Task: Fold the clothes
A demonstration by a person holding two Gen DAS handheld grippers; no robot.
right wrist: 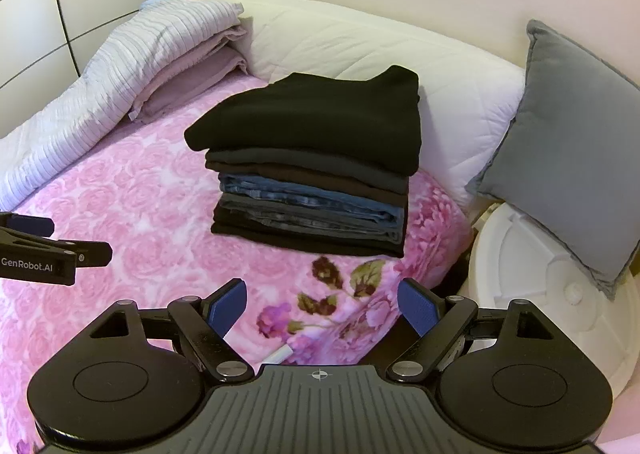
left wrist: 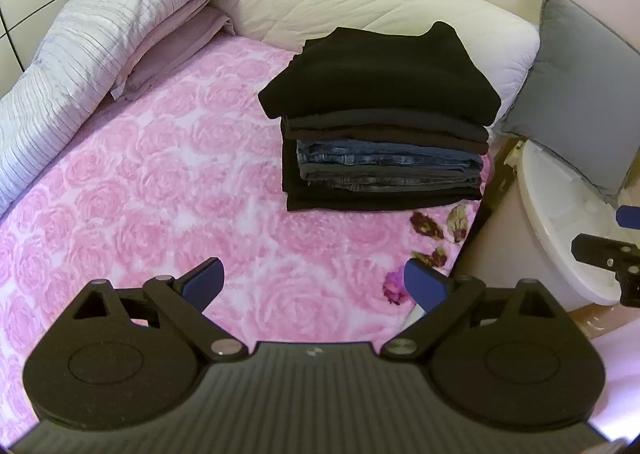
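Observation:
A neat stack of folded clothes (left wrist: 380, 114) (right wrist: 312, 170) sits on the pink rose-print bedspread (left wrist: 160, 182) (right wrist: 152, 206), with a black garment on top and blue jeans lower down. My left gripper (left wrist: 314, 286) hovers open over the bedspread, short of the stack, nothing between its blue pads. My right gripper (right wrist: 322, 312) is also open and empty, in front of the stack near the bed's right edge. Each gripper shows at the edge of the other's view: the right one (left wrist: 608, 254), the left one (right wrist: 52, 246).
A rolled grey-white quilt (left wrist: 80, 54) (right wrist: 100, 94) lies along the left side. A white pillow (left wrist: 360, 6) (right wrist: 360, 46) lies behind the stack. A grey cushion (left wrist: 576, 94) (right wrist: 568, 158) leans over a white round object (left wrist: 560, 214) (right wrist: 532, 274) off the bed's right edge.

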